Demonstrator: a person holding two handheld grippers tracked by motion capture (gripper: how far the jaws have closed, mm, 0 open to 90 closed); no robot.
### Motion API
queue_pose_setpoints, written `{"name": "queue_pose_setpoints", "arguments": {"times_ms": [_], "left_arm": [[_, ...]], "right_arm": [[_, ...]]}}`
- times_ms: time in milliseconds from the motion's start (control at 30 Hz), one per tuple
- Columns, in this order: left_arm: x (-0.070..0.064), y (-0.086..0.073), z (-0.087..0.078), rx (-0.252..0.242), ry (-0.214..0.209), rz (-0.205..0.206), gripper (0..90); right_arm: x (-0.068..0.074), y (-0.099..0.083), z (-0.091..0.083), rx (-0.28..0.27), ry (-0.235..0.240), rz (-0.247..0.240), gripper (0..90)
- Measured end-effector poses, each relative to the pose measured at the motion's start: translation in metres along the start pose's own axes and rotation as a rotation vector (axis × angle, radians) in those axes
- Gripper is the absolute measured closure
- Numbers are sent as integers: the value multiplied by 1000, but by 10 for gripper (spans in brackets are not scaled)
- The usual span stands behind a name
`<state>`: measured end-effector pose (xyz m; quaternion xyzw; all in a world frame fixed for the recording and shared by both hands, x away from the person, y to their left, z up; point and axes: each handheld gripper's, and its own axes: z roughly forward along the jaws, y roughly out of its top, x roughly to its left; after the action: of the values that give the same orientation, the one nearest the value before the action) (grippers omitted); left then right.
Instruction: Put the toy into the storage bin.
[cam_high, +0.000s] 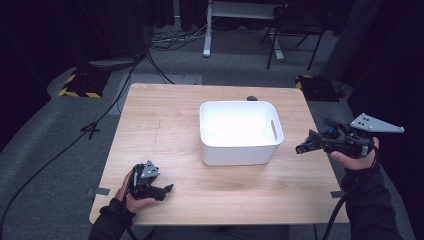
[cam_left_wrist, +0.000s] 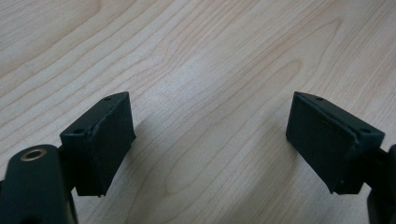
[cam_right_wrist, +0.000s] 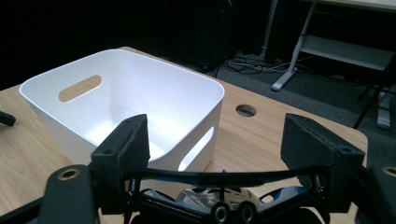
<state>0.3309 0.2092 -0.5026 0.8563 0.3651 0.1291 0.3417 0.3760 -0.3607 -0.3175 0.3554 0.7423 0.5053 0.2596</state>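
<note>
Hovering right tool (cam_high: 303, 147) beside white bin (cam_high: 240, 150), jaws apart, left tool (cam_high: 168, 189) apart, seemingly unlabelled.

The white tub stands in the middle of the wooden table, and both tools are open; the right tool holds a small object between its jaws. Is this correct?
Not fully. The white tub does stand in the middle of the wooden table, and both tools are open, but the right tool holds nothing. The right gripper view shows its jaws spread wide with only the tub and table beyond them. The left tool is open too, over bare wood.
</note>
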Motion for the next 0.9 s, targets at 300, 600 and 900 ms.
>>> {"name": "queue_pose_setpoints", "arguments": {"times_ms": [300,600,900], "left_arm": [[-1,0,1,-1,2,-8,155],[-1,0,1,-1,2,-9,155],[-1,0,0,-1,3,-9,155]], "right_arm": [[3,25,0,-15,-3,-26,245],[7,51,7,-30,18,-49,245],[15,68,19,-33,44,-81,245]]}}
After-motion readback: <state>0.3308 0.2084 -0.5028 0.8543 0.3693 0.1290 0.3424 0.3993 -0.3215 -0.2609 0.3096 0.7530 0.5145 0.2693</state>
